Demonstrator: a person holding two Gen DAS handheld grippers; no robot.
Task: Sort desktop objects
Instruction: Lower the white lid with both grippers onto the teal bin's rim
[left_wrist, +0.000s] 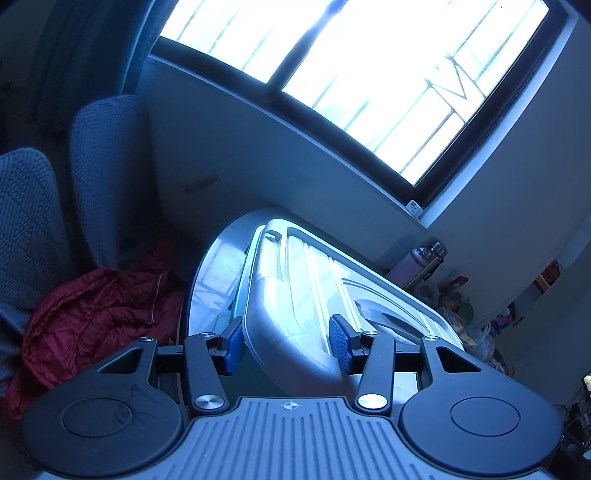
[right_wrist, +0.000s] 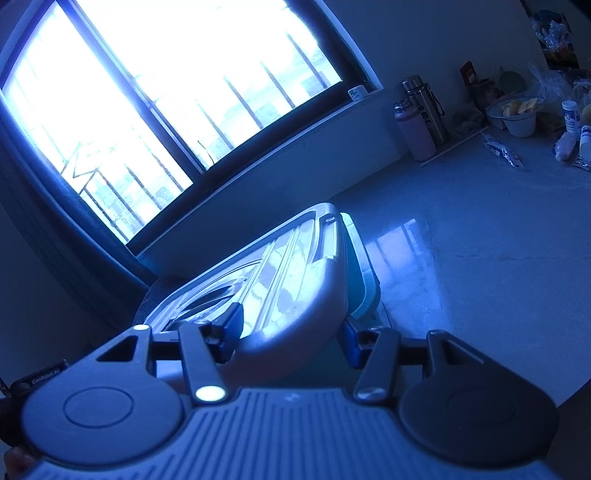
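A: What does the left view show that the right one does not?

B: Two blue chairs (left_wrist: 107, 177) in the upper left, and a red coat (left_wrist: 92, 317) bunched up at the lower left. The window (left_wrist: 351, 74) fills the top.

A: And the right view?

B: A big pale table (right_wrist: 480, 258) across the right side. Far up in the upper right stand two bottles (right_wrist: 421, 114), a bowl (right_wrist: 517, 118) and some bags (too small to tell more).

A: Where is the box?

B: In the middle of both views. It is a pale box (left_wrist: 295, 306) with a ribbed lid, tilted, and a teal part shows under the lid in the right view (right_wrist: 364, 280).

A: Are the grippers holding it?

B: Yes. The left gripper (left_wrist: 288, 343) has its blue pads squeezed on a rounded end of the box. The right gripper (right_wrist: 291, 339) is clamped on the other end the same way. Both point a bit down.
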